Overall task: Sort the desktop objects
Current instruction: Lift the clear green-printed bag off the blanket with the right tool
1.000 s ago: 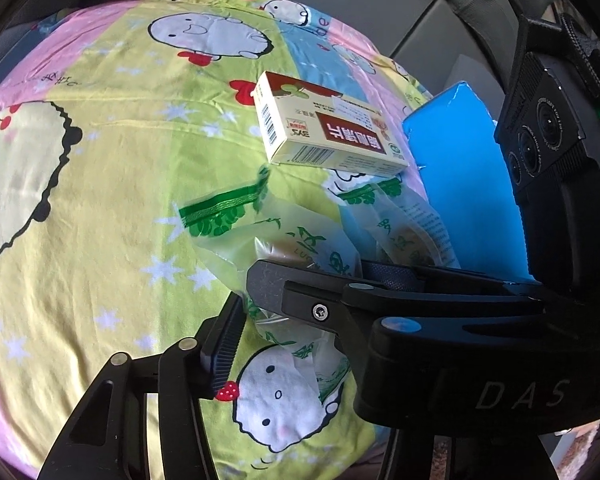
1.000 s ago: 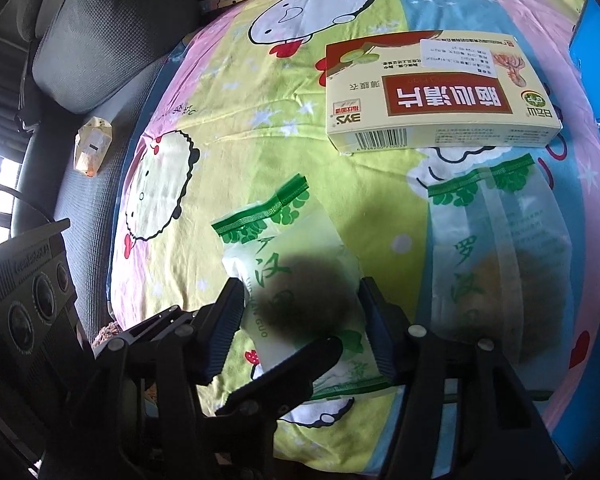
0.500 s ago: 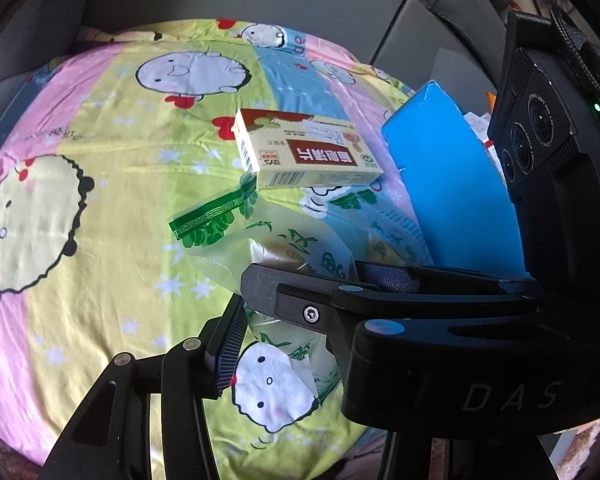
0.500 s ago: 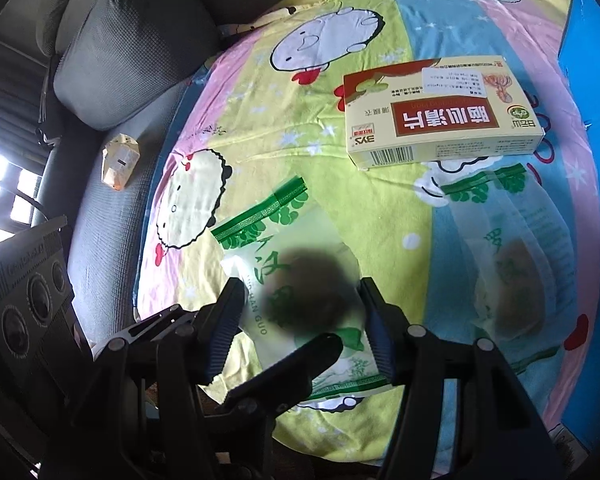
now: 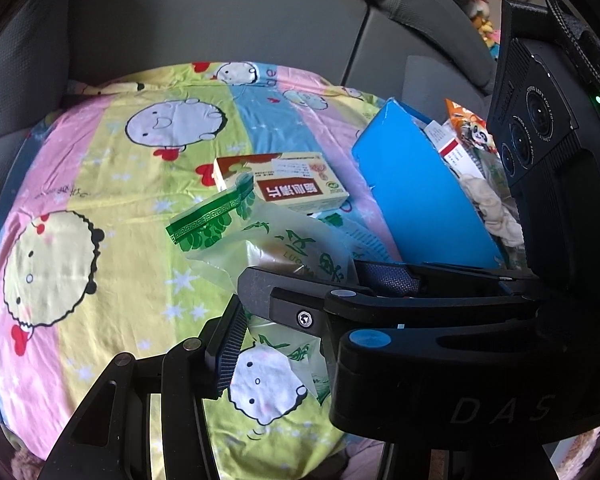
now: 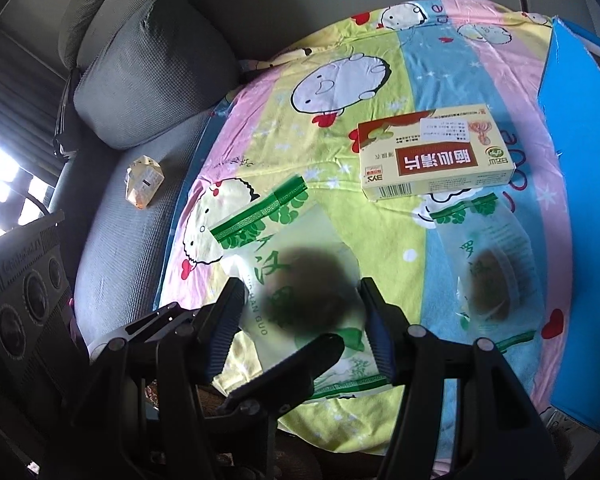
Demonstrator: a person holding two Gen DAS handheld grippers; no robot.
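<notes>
A clear bag with a green top band [image 5: 268,240] [image 6: 284,248] holds a dark round fruit and hangs above the cartoon cloth [image 5: 100,180]. My right gripper [image 6: 302,308] is shut on it, one pad on each side of the fruit. My left gripper [image 5: 292,340] grips the same bag crosswise. Its left pad [image 5: 228,344] touches the plastic, and its right finger is hidden behind the right gripper's body. One left finger [image 6: 300,364] crosses the bag's lower part. A second bag of the same kind [image 6: 488,268] lies flat on the cloth.
A cream and red medicine box [image 6: 436,156] [image 5: 296,184] lies on the cloth beyond the bags. A blue box [image 5: 416,200] [image 6: 580,200] with several packets in it stands at the right. A grey cushion [image 6: 152,72] and a small carton [image 6: 144,178] are on the seat at left.
Both grippers have risen together with the bag still between them. The cloth, the medicine box and the second bag now look smaller and farther below. More of the blue box's contents shows.
</notes>
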